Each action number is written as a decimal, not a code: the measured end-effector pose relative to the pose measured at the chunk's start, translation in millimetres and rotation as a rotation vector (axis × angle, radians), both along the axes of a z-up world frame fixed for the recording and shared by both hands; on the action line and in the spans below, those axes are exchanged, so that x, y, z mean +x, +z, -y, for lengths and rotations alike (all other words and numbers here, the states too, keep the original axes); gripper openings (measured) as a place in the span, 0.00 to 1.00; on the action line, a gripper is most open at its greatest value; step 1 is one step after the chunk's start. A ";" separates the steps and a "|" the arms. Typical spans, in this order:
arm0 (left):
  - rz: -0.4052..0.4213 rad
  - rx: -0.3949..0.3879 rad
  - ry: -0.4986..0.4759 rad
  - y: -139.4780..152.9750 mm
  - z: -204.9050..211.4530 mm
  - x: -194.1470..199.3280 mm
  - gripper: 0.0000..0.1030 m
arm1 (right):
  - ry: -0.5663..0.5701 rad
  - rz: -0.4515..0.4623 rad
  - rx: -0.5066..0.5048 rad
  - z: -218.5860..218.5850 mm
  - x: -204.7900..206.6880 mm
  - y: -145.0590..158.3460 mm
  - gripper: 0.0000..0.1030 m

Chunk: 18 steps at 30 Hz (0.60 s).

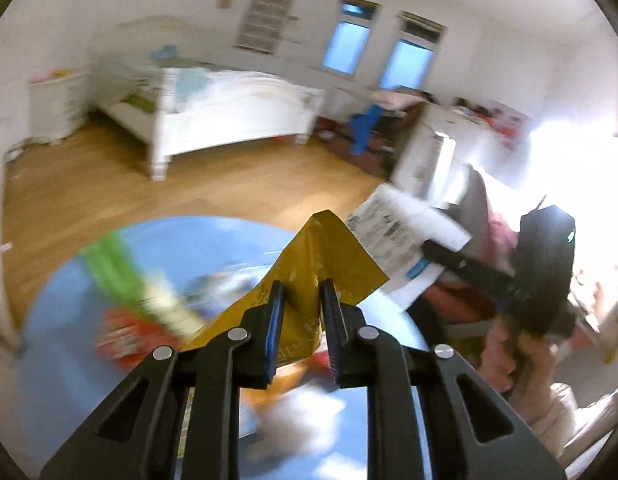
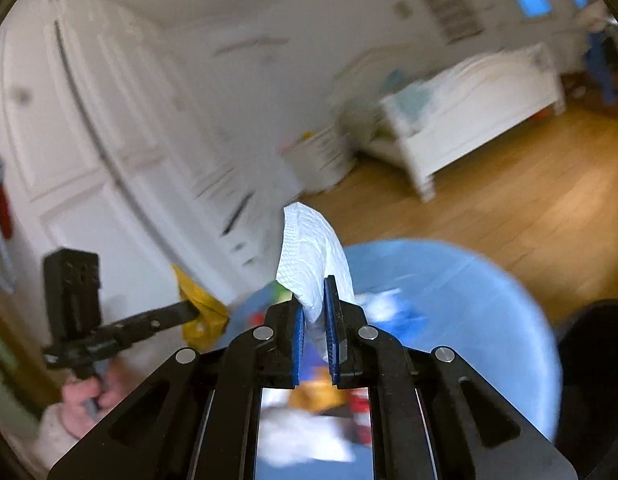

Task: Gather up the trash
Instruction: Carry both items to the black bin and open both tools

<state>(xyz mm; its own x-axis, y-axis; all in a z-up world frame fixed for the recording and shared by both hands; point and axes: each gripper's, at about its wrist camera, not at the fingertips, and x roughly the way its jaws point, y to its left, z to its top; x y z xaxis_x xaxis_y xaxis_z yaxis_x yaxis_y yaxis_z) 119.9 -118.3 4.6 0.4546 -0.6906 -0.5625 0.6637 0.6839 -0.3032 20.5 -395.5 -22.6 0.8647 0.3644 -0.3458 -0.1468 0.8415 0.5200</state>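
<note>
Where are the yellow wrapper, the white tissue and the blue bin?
yellow wrapper (image 1: 321,256): left wrist view, on its upper flap.
white tissue (image 2: 309,248): right wrist view, on its middle.
blue bin (image 2: 489,300): right wrist view, on its bare right side.

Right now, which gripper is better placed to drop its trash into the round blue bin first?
Left, marginally. The left gripper holds the yellow foil wrapper over the round blue bin; the right gripper, gripping the white paper tissue, looks nearer the rim.
</note>
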 end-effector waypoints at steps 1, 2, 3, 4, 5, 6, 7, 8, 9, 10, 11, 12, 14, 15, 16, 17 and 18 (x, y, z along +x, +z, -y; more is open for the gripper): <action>-0.008 -0.012 -0.036 -2.2 20.4 0.6 0.19 | -0.055 -0.007 -0.010 16.4 -10.8 -3.6 0.10; -0.019 -0.023 -0.072 -4.8 41.8 1.1 0.19 | -0.107 -0.017 -0.019 33.0 -20.7 -9.6 0.10; -0.030 -0.030 -0.108 -8.8 65.1 -0.7 0.19 | -0.152 -0.035 -0.026 47.1 -29.2 -16.6 0.10; -0.050 -0.036 -0.154 -15.9 95.5 -0.7 0.19 | -0.194 -0.066 -0.032 61.5 -32.6 -24.9 0.10; -0.071 -0.041 -0.185 -22.8 117.6 -0.7 0.19 | -0.242 -0.111 -0.024 80.4 -36.1 -38.9 0.10; -0.097 -0.048 -0.214 -29.0 138.8 -0.1 0.19 | -0.269 -0.142 -0.006 95.3 -41.0 -50.3 0.10; -0.132 -0.055 -0.252 -41.3 165.5 0.5 0.19 | -0.293 -0.174 0.010 107.7 -44.4 -62.7 0.10; -0.148 -0.053 -0.273 -49.4 184.1 0.2 0.19 | -0.324 -0.223 0.030 124.2 -48.9 -80.6 0.10; -0.160 -0.042 -0.298 -60.8 208.2 -0.8 0.19 | -0.337 -0.248 0.044 130.3 -49.5 -91.3 0.10; -0.172 -0.035 -0.314 -67.4 224.2 -2.9 0.19 | -0.347 -0.272 0.060 140.1 -54.8 -103.7 0.10; -0.193 -0.028 -0.332 -76.8 239.9 -3.3 0.19 | -0.354 -0.302 0.075 147.3 -57.8 -117.5 0.10; -0.207 -0.022 -0.343 -83.8 249.7 -6.0 0.19 | -0.358 -0.321 0.083 149.9 -61.3 -129.0 0.10; -0.225 0.003 -0.367 -100.9 274.7 -8.6 0.19 | -0.370 -0.355 0.098 154.4 -66.7 -146.7 0.11; -0.225 0.013 -0.371 -104.6 280.8 -11.2 0.19 | -0.376 -0.373 0.105 156.4 -69.3 -153.8 0.11; -0.228 0.027 -0.374 -108.7 287.9 -12.1 0.19 | -0.380 -0.385 0.108 157.1 -72.5 -159.4 0.11; -0.232 0.034 -0.375 -110.9 291.3 -12.1 0.19 | -0.383 -0.399 0.117 157.7 -74.1 -165.3 0.11; -0.234 0.040 -0.375 -114.9 292.7 -13.1 0.19 | -0.384 -0.409 0.125 156.1 -72.7 -168.4 0.14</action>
<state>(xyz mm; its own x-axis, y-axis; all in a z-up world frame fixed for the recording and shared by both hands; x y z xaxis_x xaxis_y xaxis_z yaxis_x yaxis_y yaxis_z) 106.8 -411.0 -110.4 0.0342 -0.7590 -0.6502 0.7846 0.4234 -0.4529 -52.2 -551.6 -191.0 0.7478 0.1108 -0.6546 0.3911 0.7233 0.5692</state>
